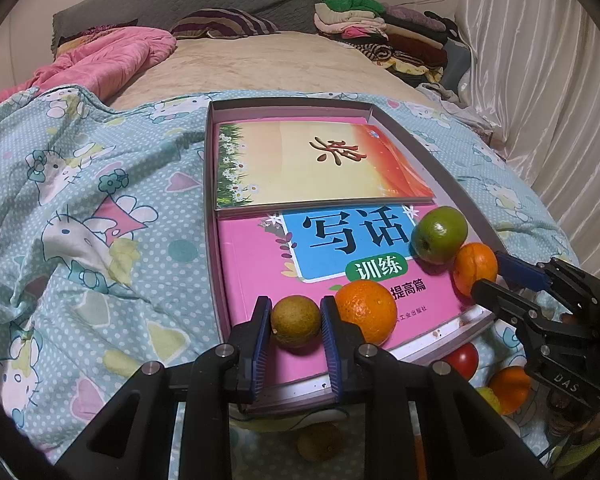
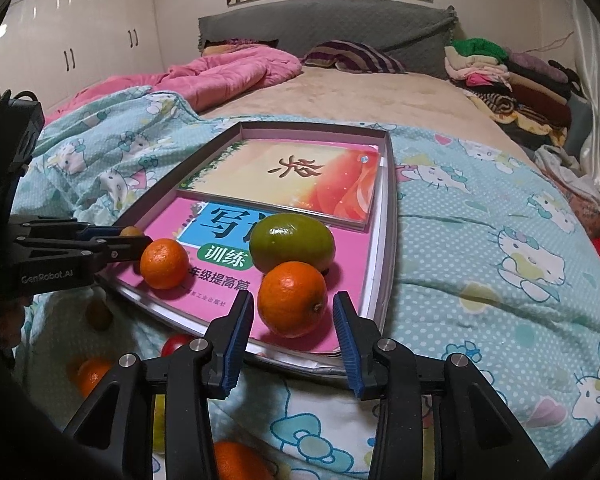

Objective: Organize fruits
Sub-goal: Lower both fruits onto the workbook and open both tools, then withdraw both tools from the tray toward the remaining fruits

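A shallow grey box (image 1: 292,102) (image 2: 312,126) lies on the bed with two books in it. On the pink book (image 1: 252,264) (image 2: 352,248) rest a green fruit (image 1: 440,234) (image 2: 292,244) and two oranges. My left gripper (image 1: 296,304) (image 2: 134,240) is shut on a small brown-green fruit (image 1: 296,322) (image 2: 131,232), right beside one orange (image 1: 366,316) (image 2: 164,264). My right gripper (image 2: 292,297) (image 1: 488,274) is open around the other orange (image 2: 292,300) (image 1: 475,268), with a small gap at each pad.
Loose fruit lies on the patterned bedspread just below the box: a red one (image 1: 462,360) (image 2: 176,344), an orange (image 1: 510,388) (image 2: 92,374), a brown one (image 1: 320,442) (image 2: 100,314). A pink quilt (image 2: 236,68) and a pile of clothes (image 1: 380,36) lie farther back.
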Available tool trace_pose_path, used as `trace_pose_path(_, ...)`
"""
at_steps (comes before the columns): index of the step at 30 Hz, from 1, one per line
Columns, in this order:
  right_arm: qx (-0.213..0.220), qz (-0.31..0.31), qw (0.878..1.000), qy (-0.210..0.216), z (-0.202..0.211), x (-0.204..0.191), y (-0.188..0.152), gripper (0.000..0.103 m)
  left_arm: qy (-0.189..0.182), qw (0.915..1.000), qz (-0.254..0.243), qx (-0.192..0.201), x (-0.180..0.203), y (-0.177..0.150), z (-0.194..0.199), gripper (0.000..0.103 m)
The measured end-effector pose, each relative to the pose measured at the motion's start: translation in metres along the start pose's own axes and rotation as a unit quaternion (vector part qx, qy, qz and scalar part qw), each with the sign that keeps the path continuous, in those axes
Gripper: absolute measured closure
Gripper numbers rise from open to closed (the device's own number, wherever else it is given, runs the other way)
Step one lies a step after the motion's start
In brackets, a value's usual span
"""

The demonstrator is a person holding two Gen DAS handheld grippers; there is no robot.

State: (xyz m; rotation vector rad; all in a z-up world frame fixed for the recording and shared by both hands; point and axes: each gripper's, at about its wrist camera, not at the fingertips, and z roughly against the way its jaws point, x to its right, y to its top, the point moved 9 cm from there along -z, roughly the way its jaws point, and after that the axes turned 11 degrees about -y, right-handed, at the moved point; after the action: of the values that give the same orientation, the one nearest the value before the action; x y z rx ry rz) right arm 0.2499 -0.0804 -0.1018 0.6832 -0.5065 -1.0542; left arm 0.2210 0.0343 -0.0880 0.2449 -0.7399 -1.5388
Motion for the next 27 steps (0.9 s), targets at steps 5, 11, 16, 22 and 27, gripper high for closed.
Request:
trace_pose_path(5, 0.011, 0.007, 1.0, -0.001, 0.006, -0.003, 0.002, 0.051, -0.001, 1.0, 0.002, -0.001, 0.0, 0.0, 0.0, 0.078)
trace_pose_path(11, 0.014, 0.009, 1.0, 0.002, 0.008, -0.003, 0.002, 0.047, 0.0, 1.0, 0.003, -0.002, -0.001, -0.001, 0.0, 0.078)
trace_pose_path(16, 0.017, 0.007, 1.0, 0.005, 0.012, -0.002, 0.001, 0.046, -0.003, 1.0, 0.008, -0.004, -0.002, 0.0, 0.0, 0.078)
trace_pose_path(22, 0.018, -0.005, 1.0, 0.011, 0.014, 0.003, 0.001, 0.044, -0.007, 0.9999, 0.013, -0.005, -0.003, -0.001, 0.001, 0.077)
trace_pose_path(27, 0.021, -0.007, 1.0, 0.012, 0.017, 0.003, 0.001, 0.043, -0.008, 0.9999, 0.015, -0.002, -0.001, 0.0, 0.005, 0.073)
